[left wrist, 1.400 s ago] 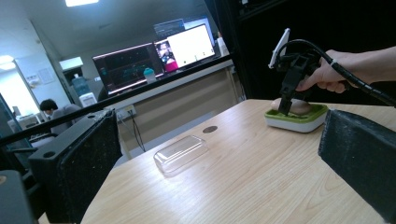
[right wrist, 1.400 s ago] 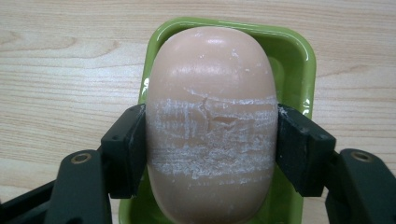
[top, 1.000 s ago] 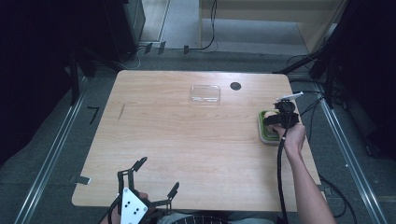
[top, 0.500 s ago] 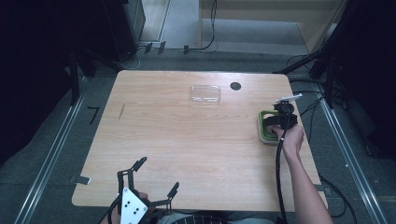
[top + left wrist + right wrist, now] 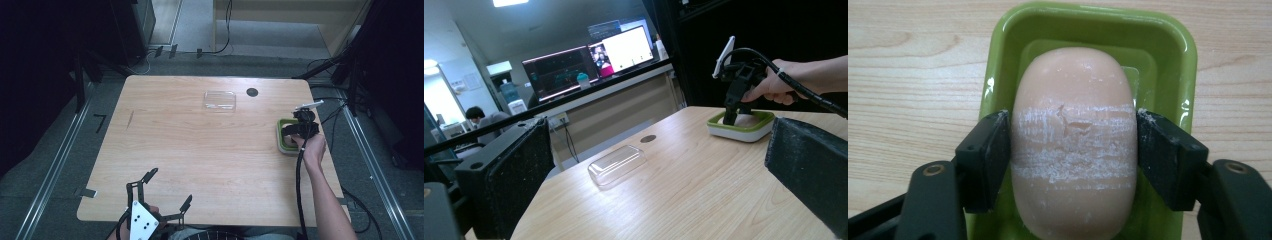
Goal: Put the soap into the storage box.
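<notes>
A pale pink soap bar [image 5: 1074,140] with white scuff marks lies in a green soap dish [image 5: 1168,55]. My right gripper [image 5: 1073,155] points down into the dish, its two black pads pressed on the bar's sides. In the high view the dish [image 5: 283,142] sits at the table's right edge under the right gripper [image 5: 301,127]. A clear plastic lid [image 5: 219,100] lies at the table's far middle. My left gripper [image 5: 162,192] hovers open at the front edge with nothing between its fingers. The left gripper view shows the lid [image 5: 617,164] and dish [image 5: 741,125] ahead.
A small dark round hole [image 5: 252,92] sits in the wooden table [image 5: 200,150] just right of the lid. A black cable trails from the right gripper along the person's forearm [image 5: 325,195]. Monitors and a desk stand beyond the table.
</notes>
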Tool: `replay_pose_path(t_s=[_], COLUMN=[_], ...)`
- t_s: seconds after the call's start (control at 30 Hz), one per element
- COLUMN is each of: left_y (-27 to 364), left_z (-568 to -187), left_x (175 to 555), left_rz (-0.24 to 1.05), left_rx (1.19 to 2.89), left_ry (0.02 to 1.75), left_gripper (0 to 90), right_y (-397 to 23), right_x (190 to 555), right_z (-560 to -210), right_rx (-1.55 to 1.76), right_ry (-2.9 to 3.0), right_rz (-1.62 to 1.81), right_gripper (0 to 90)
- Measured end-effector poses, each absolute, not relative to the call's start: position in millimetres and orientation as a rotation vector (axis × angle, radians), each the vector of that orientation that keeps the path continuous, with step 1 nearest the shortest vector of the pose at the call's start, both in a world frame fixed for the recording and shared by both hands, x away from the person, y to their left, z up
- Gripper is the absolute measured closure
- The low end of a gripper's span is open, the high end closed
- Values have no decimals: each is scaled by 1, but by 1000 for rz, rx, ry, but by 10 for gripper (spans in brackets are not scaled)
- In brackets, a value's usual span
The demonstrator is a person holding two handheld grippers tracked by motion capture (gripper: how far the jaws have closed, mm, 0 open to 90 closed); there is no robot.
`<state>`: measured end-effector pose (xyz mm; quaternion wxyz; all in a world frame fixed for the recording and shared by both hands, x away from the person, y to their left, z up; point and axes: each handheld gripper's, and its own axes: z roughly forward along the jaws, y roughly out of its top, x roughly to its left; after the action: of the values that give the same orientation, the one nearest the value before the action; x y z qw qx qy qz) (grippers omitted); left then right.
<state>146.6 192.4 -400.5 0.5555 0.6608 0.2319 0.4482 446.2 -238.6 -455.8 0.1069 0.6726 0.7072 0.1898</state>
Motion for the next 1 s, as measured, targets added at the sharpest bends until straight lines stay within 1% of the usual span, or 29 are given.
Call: replay_pose_path(t_s=[0.13,0.43,0.53,0.67,0.83,1.0], left_y=[193,193,193,192,192,192], left_z=[-400,-400,-400,-400,-400,-400], left_x=[147,146,146,146,146,146], left_rz=[1061,1063,1064,1061,1063,1063], left_rx=[1558,1562,1562,1563,1564,1565], left_ry=[552,550,550,545,542,542], left_gripper=[0,0,0,0,0,0], right_y=[-238,-236,-239,-243,-245,-243], right_x=[446,443,438,430,418,407], right_z=[-452,-442,-437,-429,-419,-413], right_rx=[1965,1949,1947,1915,1870,1822], right_ry=[2100,2152,2181,2227,2285,2339], right_rz=[541,485,480,469,454,437], right_gripper=[305,190,179,144,132,102])
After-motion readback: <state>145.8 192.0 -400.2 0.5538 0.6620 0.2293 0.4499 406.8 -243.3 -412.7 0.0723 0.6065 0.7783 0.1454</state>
